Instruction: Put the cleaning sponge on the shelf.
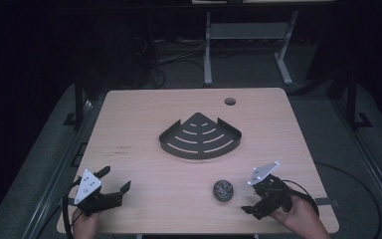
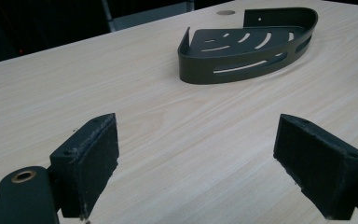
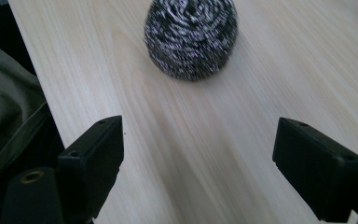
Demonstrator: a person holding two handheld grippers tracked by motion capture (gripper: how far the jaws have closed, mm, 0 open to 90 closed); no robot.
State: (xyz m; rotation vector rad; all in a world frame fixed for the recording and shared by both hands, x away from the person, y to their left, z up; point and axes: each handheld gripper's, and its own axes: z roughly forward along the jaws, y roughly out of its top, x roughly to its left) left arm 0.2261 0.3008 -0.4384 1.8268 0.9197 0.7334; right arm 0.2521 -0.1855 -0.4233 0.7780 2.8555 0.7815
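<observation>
The room beyond the table (image 1: 144, 149) is nearly black — only pale desk legs (image 1: 208, 50) and a tangle of cables (image 1: 179, 55) on the floor behind it can be made out, and the rest is lost in shadow. In the left gripper view the far right edge cuts off a dark shape on the table that cannot be identified, and in the right gripper view a fold of grey-green cloth (image 3: 9, 107) at the left is only partly seen. The table is light wood grain with one round hole (image 1: 230, 101) near its far edge. On it lie one steel wool scourer (image 1: 223, 190) and one dark slotted corner shelf (image 1: 200, 137). There are two tools: the right tool (image 1: 261, 196) has its jaws spread wide and empty, the scourer lying just ahead of them and apart from both; the left tool (image 1: 115, 185) is likewise spread and empty, with the shelf well ahead of it and toward its right — nothing between its jaws but bare wood.
</observation>
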